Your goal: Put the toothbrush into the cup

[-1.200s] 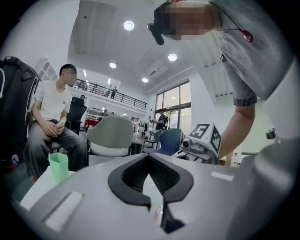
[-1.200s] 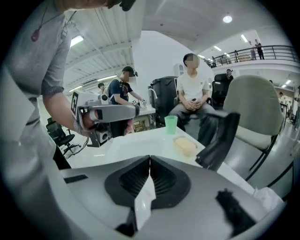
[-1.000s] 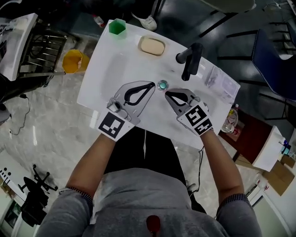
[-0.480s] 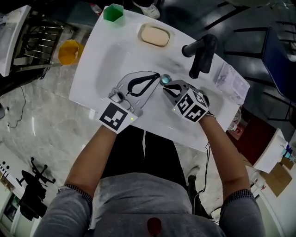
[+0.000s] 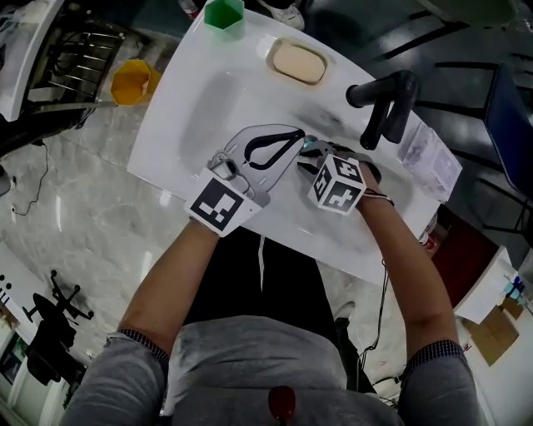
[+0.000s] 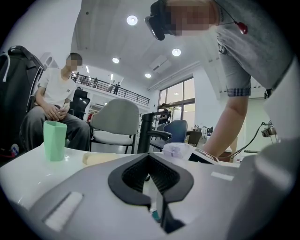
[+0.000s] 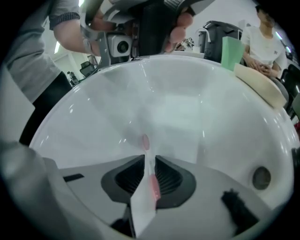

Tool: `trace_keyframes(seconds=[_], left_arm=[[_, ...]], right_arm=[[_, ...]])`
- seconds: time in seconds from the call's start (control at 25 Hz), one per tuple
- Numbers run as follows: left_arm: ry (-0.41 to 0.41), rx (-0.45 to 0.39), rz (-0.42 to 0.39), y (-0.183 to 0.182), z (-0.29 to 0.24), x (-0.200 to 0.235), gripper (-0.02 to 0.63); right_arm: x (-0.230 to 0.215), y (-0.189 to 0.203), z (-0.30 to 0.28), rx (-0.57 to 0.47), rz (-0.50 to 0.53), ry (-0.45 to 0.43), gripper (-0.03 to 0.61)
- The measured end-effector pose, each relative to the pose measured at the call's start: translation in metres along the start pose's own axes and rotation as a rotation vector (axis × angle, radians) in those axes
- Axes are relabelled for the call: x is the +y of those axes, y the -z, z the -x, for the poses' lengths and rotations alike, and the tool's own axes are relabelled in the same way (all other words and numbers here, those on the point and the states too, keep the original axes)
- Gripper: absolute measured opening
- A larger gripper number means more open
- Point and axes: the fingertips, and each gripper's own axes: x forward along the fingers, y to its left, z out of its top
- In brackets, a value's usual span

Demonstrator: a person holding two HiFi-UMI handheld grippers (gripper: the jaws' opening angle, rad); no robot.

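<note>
White plastic toothbrush (image 7: 151, 185) with a pink stripe is sitting clamped between the closed jaws of the right gripper (image 7: 149, 160), its small head pointing out past the jaw tips over the bowl of the white ceramic sink (image 7: 117, 103). Whether the head is touching the bowl cannot be told. Left gripper (image 5: 296, 135) is hovering just beside the right one above the same bowl, its jaw tips meeting with nothing between them. Round metal drain (image 7: 261, 177) is showing in the bowl to the right of the held brush. Black curved faucet (image 5: 385, 104) is standing beyond the grippers. Beige oval soap bar (image 5: 298, 61) is lying on the far rim. Green hexagonal plastic cup (image 5: 223, 14) is standing upright at the far corner, well apart from the toothbrush.
</note>
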Motion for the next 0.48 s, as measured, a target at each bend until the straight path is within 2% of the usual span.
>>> trace_keyframes(seconds=[0.32, 0.48], left_arm=[[-0.010, -0.010, 0.004, 0.003, -0.002, 0.005, 0.006], [-0.013, -0.012, 0.010, 0.003, -0.004, 0.006, 0.006]], right_arm=[[0.003, 0.007, -0.019, 0.112, 0.116, -0.068, 0.083], [0.004, 0.008, -0.023, 0.139, 0.118, -0.103, 0.081]])
